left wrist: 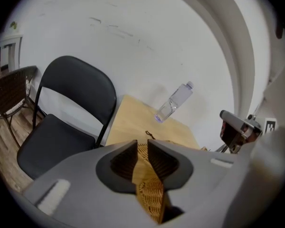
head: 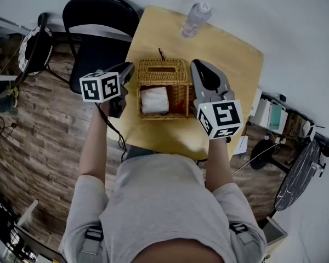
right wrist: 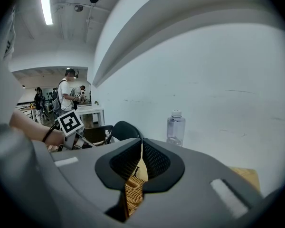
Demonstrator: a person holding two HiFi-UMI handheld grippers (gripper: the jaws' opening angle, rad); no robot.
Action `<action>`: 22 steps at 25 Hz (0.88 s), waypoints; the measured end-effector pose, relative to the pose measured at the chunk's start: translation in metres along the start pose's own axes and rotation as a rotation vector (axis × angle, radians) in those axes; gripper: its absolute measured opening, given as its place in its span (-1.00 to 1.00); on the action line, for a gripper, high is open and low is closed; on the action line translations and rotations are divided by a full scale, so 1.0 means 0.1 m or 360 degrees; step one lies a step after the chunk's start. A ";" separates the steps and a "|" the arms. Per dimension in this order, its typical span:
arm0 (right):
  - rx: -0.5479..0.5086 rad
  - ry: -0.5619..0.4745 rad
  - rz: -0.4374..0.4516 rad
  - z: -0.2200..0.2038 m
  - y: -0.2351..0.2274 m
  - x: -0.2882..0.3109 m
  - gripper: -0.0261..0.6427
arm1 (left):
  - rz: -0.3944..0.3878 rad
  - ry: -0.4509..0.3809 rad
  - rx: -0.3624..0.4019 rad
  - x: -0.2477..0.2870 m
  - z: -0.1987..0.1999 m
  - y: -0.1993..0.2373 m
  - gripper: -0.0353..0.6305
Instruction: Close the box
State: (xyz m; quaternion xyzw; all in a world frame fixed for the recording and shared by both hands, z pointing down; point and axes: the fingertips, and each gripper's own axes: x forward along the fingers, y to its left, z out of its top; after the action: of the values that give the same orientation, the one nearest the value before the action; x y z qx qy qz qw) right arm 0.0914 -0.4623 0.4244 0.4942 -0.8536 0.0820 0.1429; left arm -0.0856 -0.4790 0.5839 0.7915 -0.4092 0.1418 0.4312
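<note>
Head view: one square light-wood counter on dark plank flooring. At its centre stands one rectangular woven wicker box, open, with its slotted wicker lid on the far side. One white folded pack lies inside, in the left part. One clear plastic water bottle with a white cap lies near the far edge of the counter, well apart from the box. One black folding chair stands beside the far left corner. The left gripper is just beside the lid's left edge and the right gripper is at its right edge, one on each side of the box.

Left gripper view: the left gripper has its fingers drawn close together, pinching a thin wicker panel of the box seen edge-on. Beyond it are the counter, the bottle and the chair against a white wall.

Right gripper view: the right gripper has its fingers nearly together, nipping a thin edge of the box, with wicker weave showing below them. The bottle is behind, a corner of the counter is at the right, and the chair back is at the left. People stand in a far room.
</note>
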 end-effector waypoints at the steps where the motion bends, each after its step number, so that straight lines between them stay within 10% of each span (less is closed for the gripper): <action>1: 0.0002 0.0001 -0.0002 0.00 -0.01 0.00 -0.89 | -0.0014 0.0023 -0.0029 0.04 -0.03 0.01 -0.67; 22: 0.0023 0.0022 -0.0032 -0.05 -0.12 0.03 -0.89 | -0.0385 0.0168 -0.0788 0.44 -0.31 0.07 -0.49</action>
State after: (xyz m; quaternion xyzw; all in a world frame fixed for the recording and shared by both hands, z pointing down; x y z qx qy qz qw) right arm 0.1013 -0.4689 0.4303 0.5033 -0.8469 0.0900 0.1459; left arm -0.0596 -0.4790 0.6318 0.6967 -0.3108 0.0260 0.6460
